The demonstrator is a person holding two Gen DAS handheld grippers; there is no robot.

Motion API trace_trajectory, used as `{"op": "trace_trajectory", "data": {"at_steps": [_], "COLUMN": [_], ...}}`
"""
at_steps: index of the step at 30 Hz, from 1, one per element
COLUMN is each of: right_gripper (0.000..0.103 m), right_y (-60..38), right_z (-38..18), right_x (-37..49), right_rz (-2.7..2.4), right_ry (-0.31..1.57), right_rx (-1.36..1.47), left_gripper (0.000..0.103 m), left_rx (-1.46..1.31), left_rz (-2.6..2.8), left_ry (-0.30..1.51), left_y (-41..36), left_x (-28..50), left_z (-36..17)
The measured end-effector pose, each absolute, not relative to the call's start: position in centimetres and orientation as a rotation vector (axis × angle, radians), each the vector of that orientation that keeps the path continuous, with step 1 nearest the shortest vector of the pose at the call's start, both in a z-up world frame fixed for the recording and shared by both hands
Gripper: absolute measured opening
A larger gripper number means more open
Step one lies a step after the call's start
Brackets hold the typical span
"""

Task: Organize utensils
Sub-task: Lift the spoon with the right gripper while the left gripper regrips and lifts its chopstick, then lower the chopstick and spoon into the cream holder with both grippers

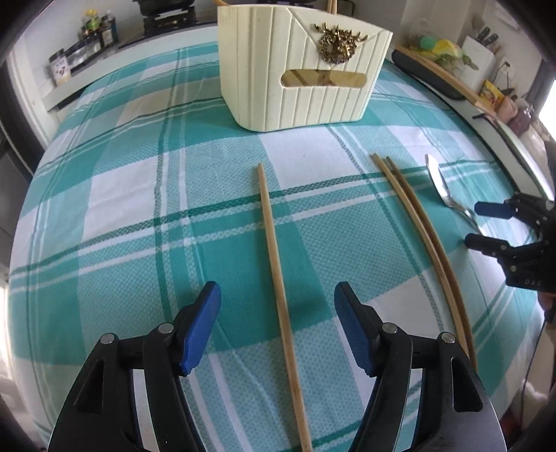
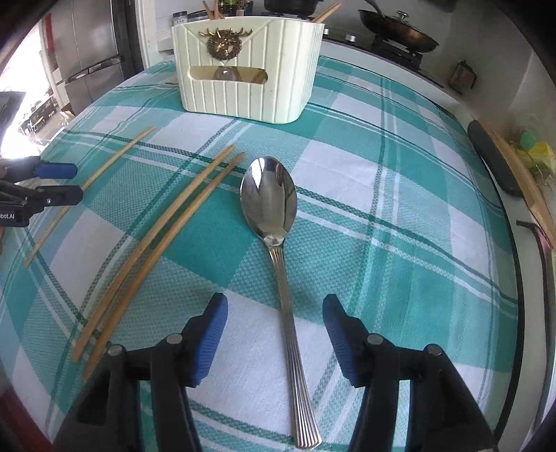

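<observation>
On a table covered with a teal-and-white checked cloth (image 1: 139, 194), two hand-held grippers face a cream ribbed utensil holder (image 1: 299, 69) standing at the far side, a brass stag ornament (image 1: 338, 43) on its front. At left, the left gripper (image 1: 278, 306) hovers low with its jaws spread wide and holding nothing, a single bamboo chopstick (image 1: 278, 285) lying on the cloth in the gap between its blue pads (image 1: 203, 330). Further right, a pair of chopsticks (image 2: 149, 247) lies side by side, almost touching, pointing toward the holder. Just beside them rests a steel spoon (image 2: 274, 222), bowl up and toward the holder, its ribbed handle running between the fingers of the right gripper (image 2: 274, 320), which is likewise wide open and empty. More chopsticks appear to stand inside the holder, though only their tips show above the rim. A dark pan (image 2: 399, 33) sits on the stove behind.
</observation>
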State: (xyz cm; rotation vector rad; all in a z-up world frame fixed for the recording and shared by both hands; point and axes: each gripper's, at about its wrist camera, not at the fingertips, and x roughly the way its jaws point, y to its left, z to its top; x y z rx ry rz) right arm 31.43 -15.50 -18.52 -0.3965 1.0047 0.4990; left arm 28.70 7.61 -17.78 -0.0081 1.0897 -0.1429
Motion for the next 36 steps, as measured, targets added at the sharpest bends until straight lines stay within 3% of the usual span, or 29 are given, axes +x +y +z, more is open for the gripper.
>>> {"op": "trace_trajectory", "data": {"at_steps": [6, 7, 8, 10, 11, 16, 27, 36], "right_gripper": [0.058, 0.056, 0.041, 0.042, 0.042, 0.042, 0.042, 0.042], "right_y": [-12.9, -12.4, -12.1, -12.0, -12.1, -13.9, -19.4, -20.7], "right_z": [-18.9, -18.9, -18.9, -18.8, -18.8, -17.1, -7.0, -4.1], "right_x": [36.0, 36.5, 36.8, 37.2, 37.2, 35.5, 27.4, 25.5], "right_rz": [0.558, 0.557, 0.549, 0.543, 0.548, 0.569, 0.628, 0.602], "right_ry": [0.989, 0.977, 0.965, 0.969, 0.964, 0.915, 0.679, 0.587], "right_rx": [-0.335, -0.335, -0.332, -0.306, -0.294, -0.222, -0.079, -0.04], "left_gripper": [0.064, 0.05, 0.031, 0.01, 0.006, 0.004, 0.004, 0.004], "left_rx": [0.036, 0.037, 0.03, 0.009, -0.012, -0.108, -0.24, -0.291], "left_rz": [-0.115, -0.112, -0.115, -0.116, -0.124, -0.13, -0.213, -0.23], "left_ry": [1.093, 1.085, 1.077, 1.072, 1.071, 1.006, 0.734, 0.645], "left_y": [7.1, 7.2, 7.2, 7.6, 7.8, 8.6, 9.8, 10.2], "left_x": [31.8, 32.0, 32.1, 32.2, 32.2, 30.6, 23.4, 22.1], "left_z": [-17.9, -17.8, -17.7, -17.6, -17.6, -16.6, -7.2, -4.5]}}
